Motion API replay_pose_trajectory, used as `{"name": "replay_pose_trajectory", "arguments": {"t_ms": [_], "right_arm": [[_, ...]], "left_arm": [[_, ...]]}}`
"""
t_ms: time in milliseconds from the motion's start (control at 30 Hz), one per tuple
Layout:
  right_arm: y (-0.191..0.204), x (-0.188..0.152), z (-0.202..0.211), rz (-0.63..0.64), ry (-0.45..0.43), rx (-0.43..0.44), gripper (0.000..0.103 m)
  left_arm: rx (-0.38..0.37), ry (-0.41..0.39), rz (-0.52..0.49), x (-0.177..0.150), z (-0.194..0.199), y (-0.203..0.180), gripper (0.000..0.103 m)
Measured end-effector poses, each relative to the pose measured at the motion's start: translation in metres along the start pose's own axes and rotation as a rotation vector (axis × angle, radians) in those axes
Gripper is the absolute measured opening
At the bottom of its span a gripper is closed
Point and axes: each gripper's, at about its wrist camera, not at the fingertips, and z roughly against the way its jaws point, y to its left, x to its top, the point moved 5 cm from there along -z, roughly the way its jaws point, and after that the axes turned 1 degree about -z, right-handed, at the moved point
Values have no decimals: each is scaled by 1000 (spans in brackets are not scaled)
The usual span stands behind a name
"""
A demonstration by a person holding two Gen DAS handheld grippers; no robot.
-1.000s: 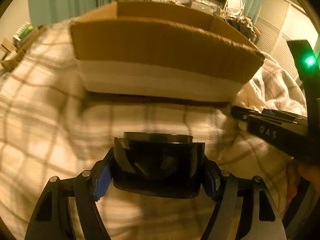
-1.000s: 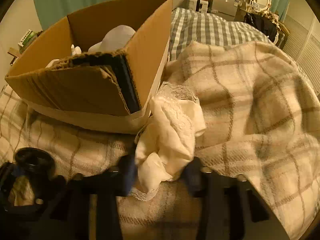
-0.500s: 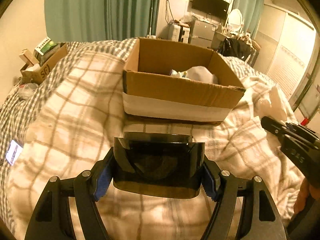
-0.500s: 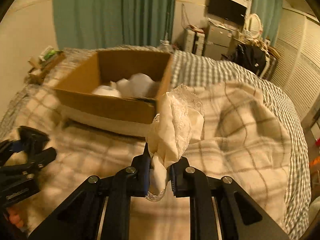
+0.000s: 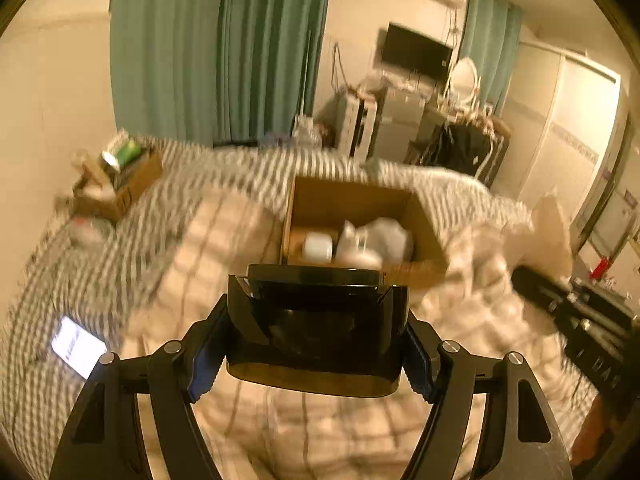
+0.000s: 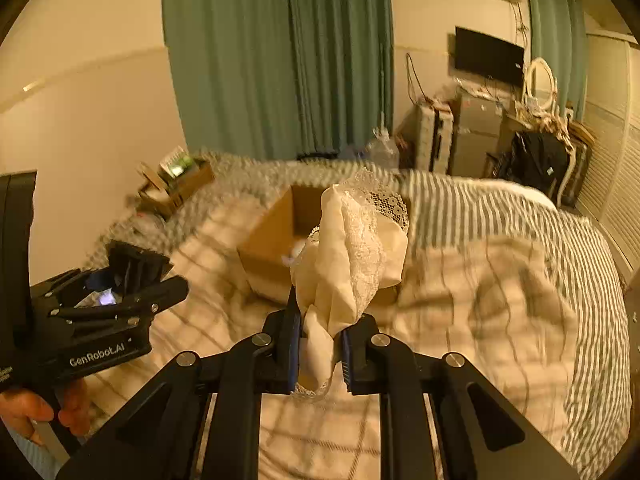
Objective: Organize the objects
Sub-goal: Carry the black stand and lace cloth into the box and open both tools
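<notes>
1. Your left tool (image 5: pixel 318 344) is clamped on a dark, glossy container (image 5: pixel 318 330). Its blue pads press both sides of it, and it sits wide between the fingers.
2. Your right tool (image 6: pixel 319 350) is pinched tight on a cream lace cloth (image 6: pixel 352 256). The bunched fabric stands up from the pads and a lace hem hangs just below them.
3. The cardboard box (image 5: pixel 422 216) sits on the bed, on the plaid blanket (image 5: pixel 224 248), ahead of both tools. It is open-topped, with a white round item (image 5: pixel 318 246) and white crumpled stuff (image 5: pixel 380 240) inside.
4. From the right view, the cloth partly covers the box (image 6: pixel 272 236); the cloth is up in the air, not in the box.
5. Your left tool also shows at the left edge of the right view (image 6: pixel 120 284), with the dark container between its fingers, held well above the blanket. Your left hand (image 6: pixel 44 408) grips its handle.
6. Your right tool shows at the right edge of the left view (image 5: pixel 576 308), blurred, with the cloth (image 5: pixel 548 232) above it.
7. A lit phone (image 5: pixel 78 346) lies on the striped bedding (image 5: pixel 100 264), left of the blanket and well apart from the box.
8. A smaller carton (image 5: pixel 120 184) of clutter sits at the far left edge of the bed.
9. Both views are motion-blurred, so the fine detail in the box is unclear.
</notes>
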Motion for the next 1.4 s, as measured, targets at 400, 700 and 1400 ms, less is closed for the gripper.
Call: {"name": "replay_pose_trajectory", "arguments": {"t_ms": [400, 700, 1400], "right_arm": [[10, 126, 6, 118, -170, 61, 15], [-26, 116, -92, 83, -80, 54, 15], [-98, 83, -179, -34, 4, 1, 69]], "left_arm": [[-14, -76, -75, 121, -20, -1, 76], [11, 2, -88, 103, -119, -14, 76], [-7, 78, -165, 57, -189, -49, 103]]}}
